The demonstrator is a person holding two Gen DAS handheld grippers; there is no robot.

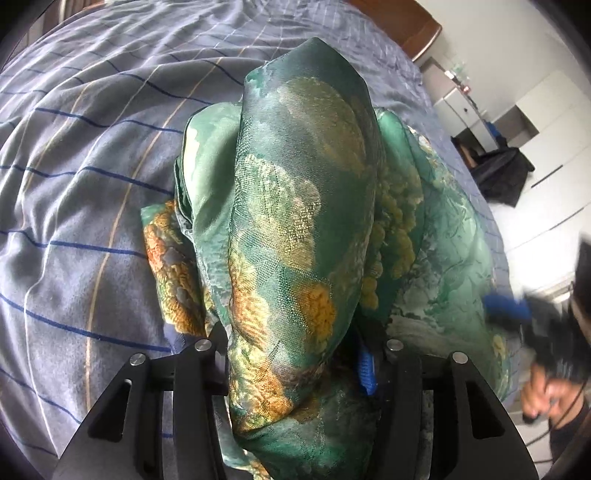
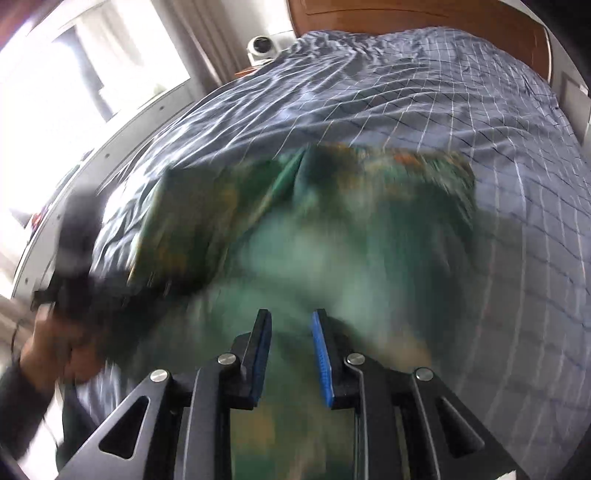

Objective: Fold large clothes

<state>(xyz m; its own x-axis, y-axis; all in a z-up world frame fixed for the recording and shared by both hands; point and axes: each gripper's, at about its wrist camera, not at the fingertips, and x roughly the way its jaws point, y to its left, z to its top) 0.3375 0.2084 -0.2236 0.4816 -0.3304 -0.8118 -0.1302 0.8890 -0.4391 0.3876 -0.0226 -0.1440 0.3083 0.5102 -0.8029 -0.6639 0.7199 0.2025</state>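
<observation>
Wrinkled grey checked bedding (image 1: pixel 92 155) carried a glossy green floral garment (image 2: pixel 332 229) — one bunched fold clamped in the left gripper (image 1: pixel 295 354); the right gripper (image 2: pixel 290 325) stood apart, unloaded.

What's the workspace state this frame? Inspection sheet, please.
Surface: bed, grey-blue checked cover, wrinkled.
Job's things: green floral garment, a fold bunched in the left claw, the rest lying on the bed; blurred in the right wrist view.
Clutter: nothing seen on the bed.
Grippers: left claw shut on the garment; right claw open, above the garment, nothing between its pads.
Cables: thin dark cable by the person's hand.
Surroundings: wooden headboard, bright window, small white camera, white cabinets, dark bag on the floor.
</observation>
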